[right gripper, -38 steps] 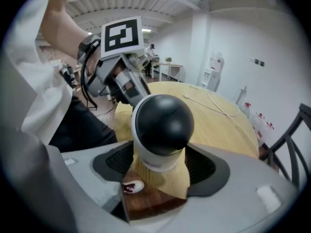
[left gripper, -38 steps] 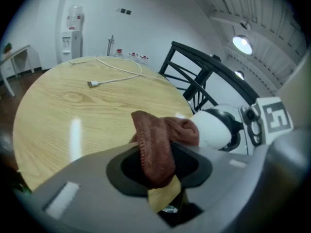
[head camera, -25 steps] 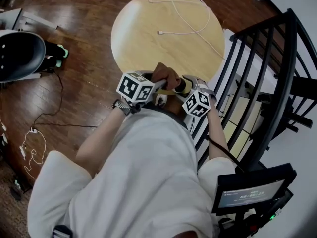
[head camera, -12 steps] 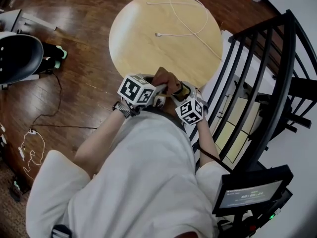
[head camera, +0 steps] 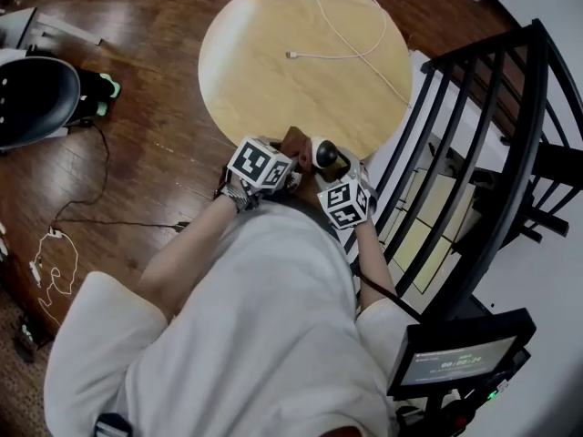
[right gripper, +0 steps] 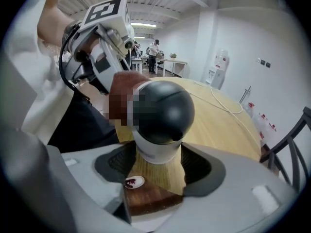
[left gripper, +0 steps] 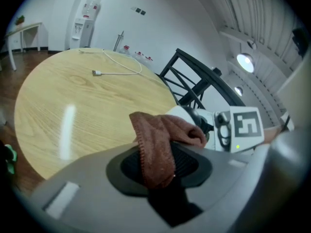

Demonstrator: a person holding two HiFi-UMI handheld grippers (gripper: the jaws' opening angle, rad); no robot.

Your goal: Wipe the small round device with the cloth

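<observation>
I see the small round device [right gripper: 163,115], glossy black dome on white base, upright in the right gripper [right gripper: 159,163], jaws just tightened, over the table's [head camera: 264,71] near edge. The red-brown terry cloth [left gripper: 158,140], clamped in the left gripper [left gripper: 159,166], touches its left side.

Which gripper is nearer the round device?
Right. The right gripper has the round device between its jaws, which have just been closing on its white base. The left gripper, clamping the cloth, sits just beside it.
</observation>
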